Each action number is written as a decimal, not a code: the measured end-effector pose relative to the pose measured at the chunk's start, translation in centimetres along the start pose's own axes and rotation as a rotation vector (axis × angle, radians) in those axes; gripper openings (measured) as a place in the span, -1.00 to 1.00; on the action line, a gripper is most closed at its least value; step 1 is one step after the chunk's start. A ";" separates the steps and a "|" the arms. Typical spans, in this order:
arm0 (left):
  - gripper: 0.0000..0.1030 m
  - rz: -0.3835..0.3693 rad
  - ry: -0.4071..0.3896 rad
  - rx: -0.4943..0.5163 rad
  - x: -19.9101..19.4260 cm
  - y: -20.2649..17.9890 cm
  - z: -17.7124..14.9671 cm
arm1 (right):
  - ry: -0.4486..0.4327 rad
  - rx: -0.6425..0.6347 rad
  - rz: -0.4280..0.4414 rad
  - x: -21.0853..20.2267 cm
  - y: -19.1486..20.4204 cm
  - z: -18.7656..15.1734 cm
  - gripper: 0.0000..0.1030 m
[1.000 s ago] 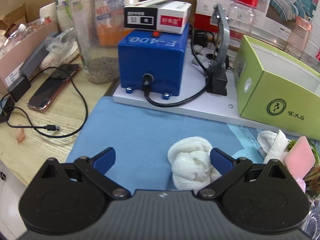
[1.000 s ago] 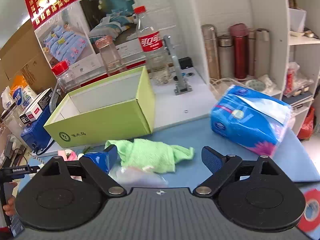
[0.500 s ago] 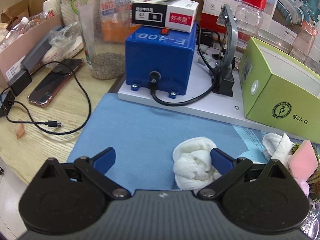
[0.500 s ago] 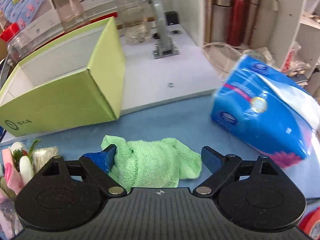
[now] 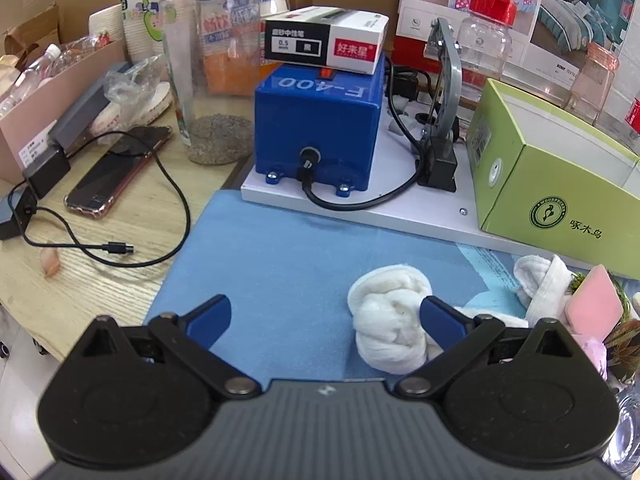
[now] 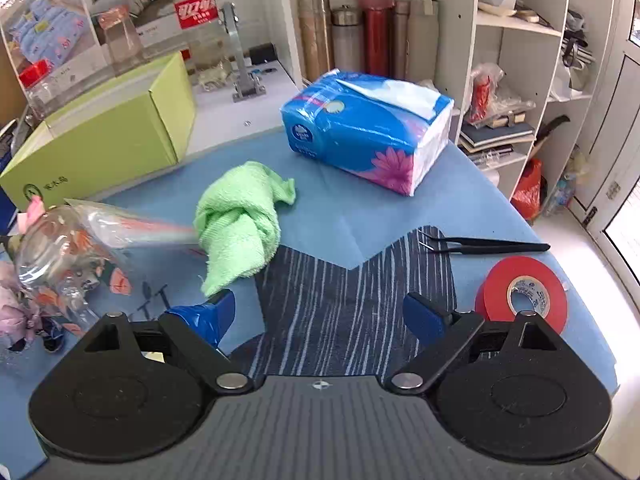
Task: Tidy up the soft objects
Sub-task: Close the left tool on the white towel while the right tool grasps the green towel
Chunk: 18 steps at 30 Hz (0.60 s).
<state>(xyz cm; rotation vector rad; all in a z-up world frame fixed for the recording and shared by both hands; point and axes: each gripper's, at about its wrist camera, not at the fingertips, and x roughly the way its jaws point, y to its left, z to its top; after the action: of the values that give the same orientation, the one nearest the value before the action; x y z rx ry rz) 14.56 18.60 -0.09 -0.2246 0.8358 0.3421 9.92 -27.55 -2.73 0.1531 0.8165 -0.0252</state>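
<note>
Bare blue mat (image 5: 280, 272) left, green box (image 5: 560, 184) crowding right

Left wrist view: low, close over the blue-matted surface (image 5: 280, 264), facing its back edge from behind the left gripper (image 5: 324, 316).

Right wrist view: higher, behind the right gripper (image 6: 320, 316), facing the back right corner.

Shared: the open lime-green cardboard box (image 5: 560, 184) (image 6: 104, 148) and the mat.

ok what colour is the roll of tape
Red roll of tape, clearest in the right wrist view.
</note>
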 end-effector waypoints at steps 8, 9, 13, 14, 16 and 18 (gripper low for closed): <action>0.94 -0.001 0.000 0.007 -0.4 0.7 -0.5 | -0.095 -0.252 0.130 -0.4 2.2 -0.2 0.51; 0.94 -0.004 0.002 -0.010 -0.3 0.8 -0.5 | -0.112 -0.258 0.110 -0.2 1.9 -0.2 0.51; 0.94 -0.014 0.013 -0.014 -0.1 0.3 -0.5 | -0.099 -0.176 0.120 1.9 1.0 0.8 0.51; 0.94 -0.013 0.013 0.002 -0.1 0.1 -0.6 | -0.097 -0.164 0.106 2.5 1.1 1.1 0.51; 0.94 -0.007 0.011 0.023 -0.2 -0.3 -0.7 | -0.079 -0.176 0.102 3.6 1.5 1.4 0.51; 0.94 -0.003 0.011 0.023 0.0 -0.2 -0.6 | -0.060 -0.191 0.093 4.7 1.9 1.5 0.51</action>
<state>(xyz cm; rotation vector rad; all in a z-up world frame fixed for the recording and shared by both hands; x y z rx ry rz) 14.21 18.19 -0.46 -0.2066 0.8501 0.3284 14.41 -25.70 -4.86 0.0099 0.7466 0.1353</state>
